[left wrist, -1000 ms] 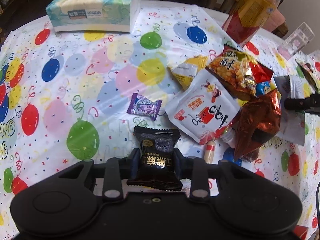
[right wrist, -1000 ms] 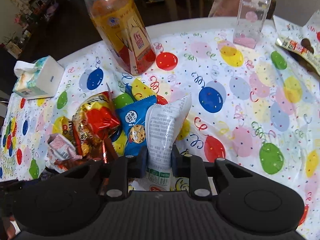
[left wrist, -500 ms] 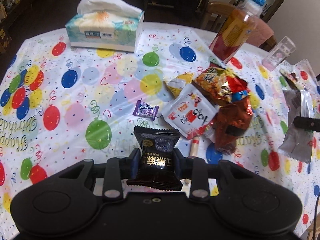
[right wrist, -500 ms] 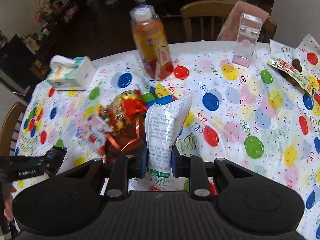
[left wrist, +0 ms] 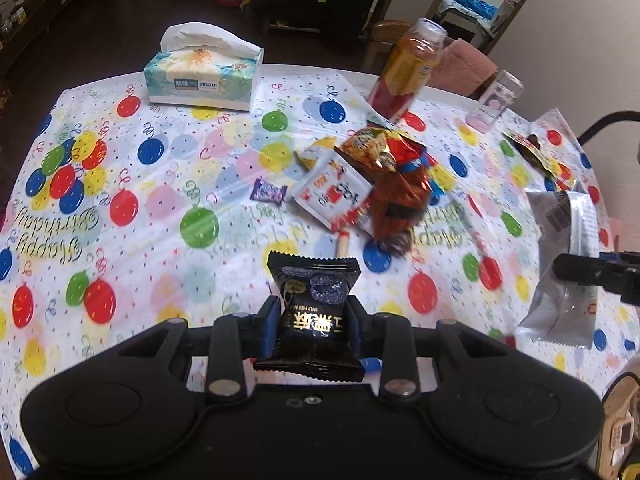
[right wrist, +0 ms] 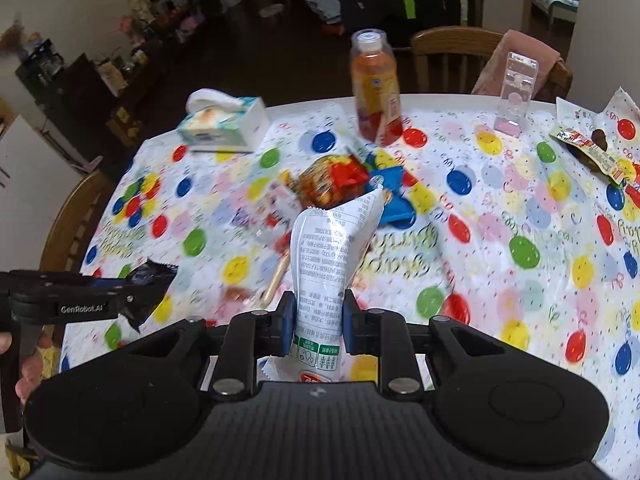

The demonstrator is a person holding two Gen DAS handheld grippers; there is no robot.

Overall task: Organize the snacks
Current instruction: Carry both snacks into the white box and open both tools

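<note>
Both grippers are carrying snacks above the table, so the step in hand looks like a transport: each packet is clear of the cloth and no drop-off spot shows in either view. The left gripper (left wrist: 312,322) is clamping a small black pillow pack (left wrist: 313,306), glossy film with crimped saw-tooth ends and gold lettering, standing upright between its blue-padded fingers. The right gripper (right wrist: 317,326) is pinching a white pouch (right wrist: 334,258) near its lower end; the thin printed film is crumpling at the pinch and its top is leaning forward and to the right. Ahead of both grippers, the remaining snack pile (left wrist: 372,184) is lying on the balloon-print tablecloth (left wrist: 160,208): crinkly foil bags in orange, red and copper, a flat white sachet, and a small purple candy (left wrist: 267,191) just left of the heap. Beyond the pile a bottle of orange drink (right wrist: 375,88) is standing upright, with a soft tissue pack (left wrist: 204,74) farther left. The next move probably calls for choosing a clear patch and setting each packet down gently, since the pouch's slack film is likely to flop on release.
</note>
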